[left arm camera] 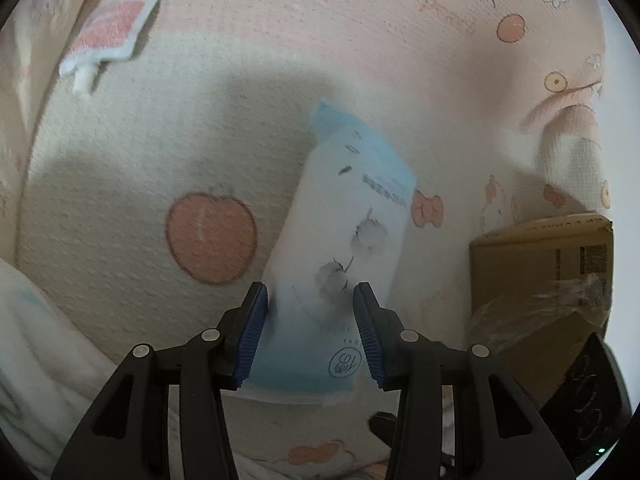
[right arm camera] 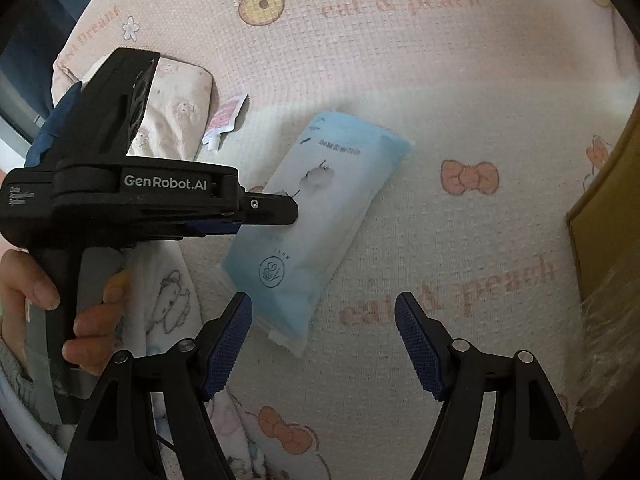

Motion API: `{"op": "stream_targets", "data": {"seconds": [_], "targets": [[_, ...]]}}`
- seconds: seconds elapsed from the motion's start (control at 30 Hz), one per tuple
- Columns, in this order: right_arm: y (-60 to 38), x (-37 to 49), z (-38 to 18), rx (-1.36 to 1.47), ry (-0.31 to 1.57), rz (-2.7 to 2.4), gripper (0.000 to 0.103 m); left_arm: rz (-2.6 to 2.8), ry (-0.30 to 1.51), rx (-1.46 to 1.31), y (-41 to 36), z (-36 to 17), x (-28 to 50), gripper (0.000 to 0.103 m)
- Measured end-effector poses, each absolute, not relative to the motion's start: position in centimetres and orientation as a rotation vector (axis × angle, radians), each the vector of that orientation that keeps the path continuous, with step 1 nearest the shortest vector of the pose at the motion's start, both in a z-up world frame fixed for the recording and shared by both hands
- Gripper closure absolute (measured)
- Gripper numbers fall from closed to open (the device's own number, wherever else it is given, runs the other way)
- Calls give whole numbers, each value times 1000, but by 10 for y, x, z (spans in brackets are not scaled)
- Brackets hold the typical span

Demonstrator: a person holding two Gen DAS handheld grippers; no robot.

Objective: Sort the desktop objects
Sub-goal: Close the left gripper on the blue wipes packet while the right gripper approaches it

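A blue and white soft pack of cotton pads (left arm camera: 340,240) lies on the pink printed blanket (left arm camera: 360,40). My left gripper (left arm camera: 311,300) is open, its jaws on either side of the pack's near end, just above it. In the right wrist view the pack (right arm camera: 320,208) lies in the middle, and the left gripper (right arm camera: 294,212) reaches it from the left, held by a hand. My right gripper (right arm camera: 324,308) is open and empty, close to the pack's near end. A small red and white sachet (left arm camera: 106,36) lies at the far left; it also shows in the right wrist view (right arm camera: 226,118).
A brown cardboard box (left arm camera: 548,292) with clear tape stands at the right, also at the right edge of the right wrist view (right arm camera: 608,240). A folded pale cloth (right arm camera: 172,108) lies at the left. A black device (left arm camera: 592,392) sits by the box.
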State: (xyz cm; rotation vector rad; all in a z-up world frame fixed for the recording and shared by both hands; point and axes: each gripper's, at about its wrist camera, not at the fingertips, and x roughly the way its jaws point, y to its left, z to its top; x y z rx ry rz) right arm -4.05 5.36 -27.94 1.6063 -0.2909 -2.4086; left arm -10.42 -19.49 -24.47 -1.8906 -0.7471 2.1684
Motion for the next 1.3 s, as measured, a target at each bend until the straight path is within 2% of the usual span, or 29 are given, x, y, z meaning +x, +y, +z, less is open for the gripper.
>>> {"op": "stream_targets", "data": {"seconds": [0.13,0.3,0.5,0.63,0.8,0.93,1.03,1.2,1.3], "targets": [[58,-37,-283,1607,-355,-2407,31,2108,-801,-1858,-184,-250,-94,55],[61,-34,-292,1673,-299,-2426,31,2038,-933,-1797,-175,-258,-79,55],[75,-30,-299,1717,-372,-2469,31,2068,-914,-1746,-170,-255,-75,55],[80,-28,-301,1758,-376,-2491,31,2162,-877,-1684,-174,-242,-74,55],[94,-19,-302,1775,-533,-2485,31,2276,-846,-1574,-185,-222,-74,55],[93,-12,-307,1830,-582,-2468,31,2340,-728,-1549,-189,-208,-95,55],[89,-13,-311,1884,-553,-2470,31,2341,-605,-1547,-190,-198,-122,53],[79,-17,-314,1932,-487,-2448,31,2291,-618,-1457,-196,-190,-163,46],[72,-19,-315,1948,-431,-2423,32,2314,-546,-1476,-194,-196,-185,46]]}}
